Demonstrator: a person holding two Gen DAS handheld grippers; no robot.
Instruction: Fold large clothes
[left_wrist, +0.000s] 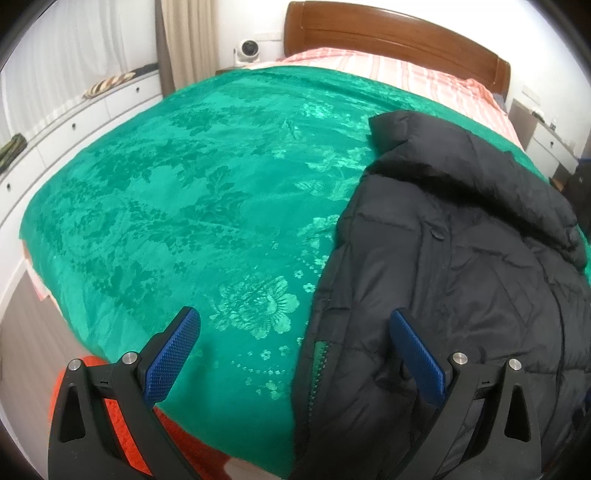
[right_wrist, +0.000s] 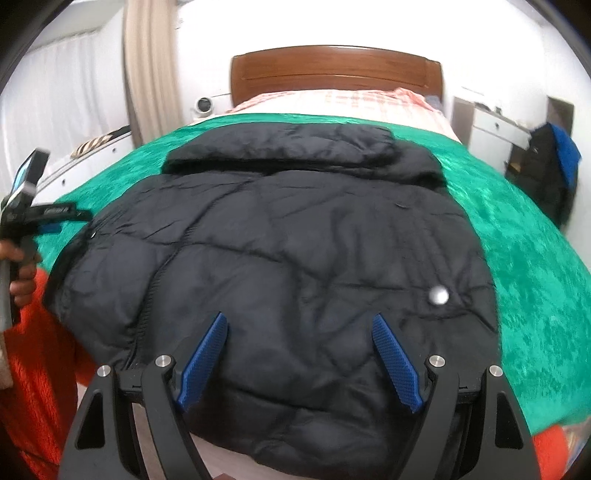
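A black puffer jacket (right_wrist: 288, 251) lies on the green bedspread (right_wrist: 535, 266) at the near edge of the bed, its collar folded at the far side. In the left wrist view the jacket (left_wrist: 461, 266) fills the right half. My left gripper (left_wrist: 295, 321) is open and empty, above the jacket's left edge, one finger over the bedspread (left_wrist: 184, 192) and one over the jacket. My right gripper (right_wrist: 299, 325) is open and empty, above the jacket's near part. The left gripper also shows at the left edge of the right wrist view (right_wrist: 55, 218).
A wooden headboard (right_wrist: 332, 74) and pink striped bedding (right_wrist: 351, 99) are at the far end. White drawers (left_wrist: 74, 122) run along the left wall. A white nightstand (right_wrist: 495, 125) and dark bag (right_wrist: 550, 173) stand at the right. Orange fabric (right_wrist: 33, 369) lies below the bed's near edge.
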